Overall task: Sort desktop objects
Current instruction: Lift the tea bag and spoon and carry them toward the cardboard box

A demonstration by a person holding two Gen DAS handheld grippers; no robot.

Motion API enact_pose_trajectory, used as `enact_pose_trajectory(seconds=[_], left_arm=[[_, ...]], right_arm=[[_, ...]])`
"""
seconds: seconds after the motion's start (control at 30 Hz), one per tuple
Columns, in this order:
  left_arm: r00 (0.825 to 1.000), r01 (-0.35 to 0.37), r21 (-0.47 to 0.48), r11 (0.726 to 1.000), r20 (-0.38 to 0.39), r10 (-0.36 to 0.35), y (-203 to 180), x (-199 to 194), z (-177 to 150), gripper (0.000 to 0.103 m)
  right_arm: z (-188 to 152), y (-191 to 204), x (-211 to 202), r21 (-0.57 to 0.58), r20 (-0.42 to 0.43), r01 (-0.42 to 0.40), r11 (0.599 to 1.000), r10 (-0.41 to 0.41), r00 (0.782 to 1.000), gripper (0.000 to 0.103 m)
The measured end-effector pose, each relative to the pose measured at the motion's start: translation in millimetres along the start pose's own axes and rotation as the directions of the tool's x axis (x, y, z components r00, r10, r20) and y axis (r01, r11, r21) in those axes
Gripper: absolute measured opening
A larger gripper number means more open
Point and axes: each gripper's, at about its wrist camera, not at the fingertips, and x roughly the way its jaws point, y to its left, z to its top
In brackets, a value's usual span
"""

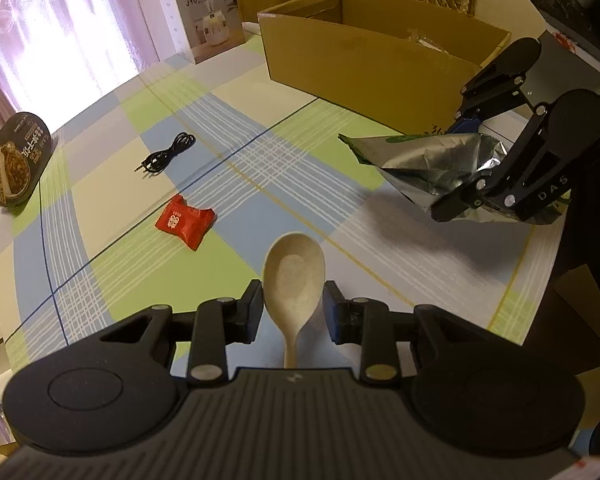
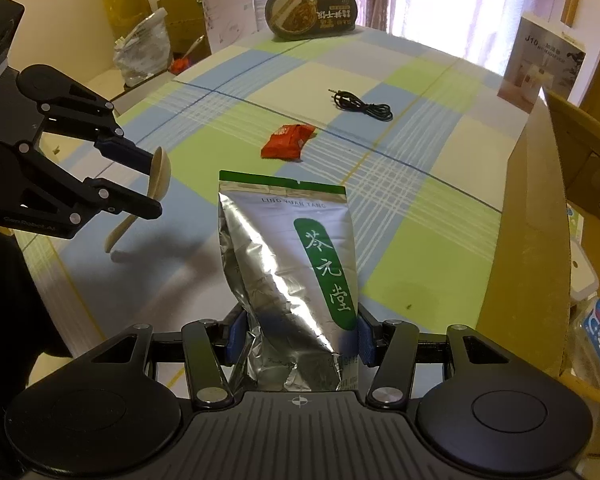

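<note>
My left gripper (image 1: pixel 294 300) is shut on a cream spoon (image 1: pixel 294 268), bowl forward, held above the checked tablecloth (image 1: pixel 260 148). The right wrist view shows that spoon (image 2: pixel 162 168) tilted between the left gripper's (image 2: pixel 155 184) fingers, its shadow on the cloth below. My right gripper (image 2: pixel 300 328) is shut on a silver tea pouch (image 2: pixel 284 248) with a green label, lifted off the table. In the left wrist view the pouch (image 1: pixel 432 160) hangs in the right gripper (image 1: pixel 452 168), just in front of an open cardboard box (image 1: pixel 364 60).
On the cloth lie a red snack packet (image 1: pixel 184 222) and a coiled black cable (image 1: pixel 166 158). A black instant-noodle bowl (image 1: pixel 14 158) sits at the table's far edge. A humidifier box (image 1: pixel 208 16) stands at the back. The cardboard box's wall (image 2: pixel 528 220) is close on the right.
</note>
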Motion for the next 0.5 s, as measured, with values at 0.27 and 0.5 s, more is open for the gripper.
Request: enact_pose_trajectory(seconds=[0.27, 0.5], left_arm=[[1.000, -0.012, 0.020, 1.000, 0.023, 0.011, 2.4, -7.8, 13.7, 0.027], [0.998, -0.012, 0.048, 0.999, 0.054, 0.009, -0.2, -12.6, 33.5, 0.027]], right_arm=[[8.3, 0.7, -11.0, -0.017, 0.029, 0.007, 1.000, -0.007, 1.000, 0.050], [21.0, -4.1, -33.5, -0.031, 0.076, 0.043, 0.999, -0.040, 0.996, 0.050]])
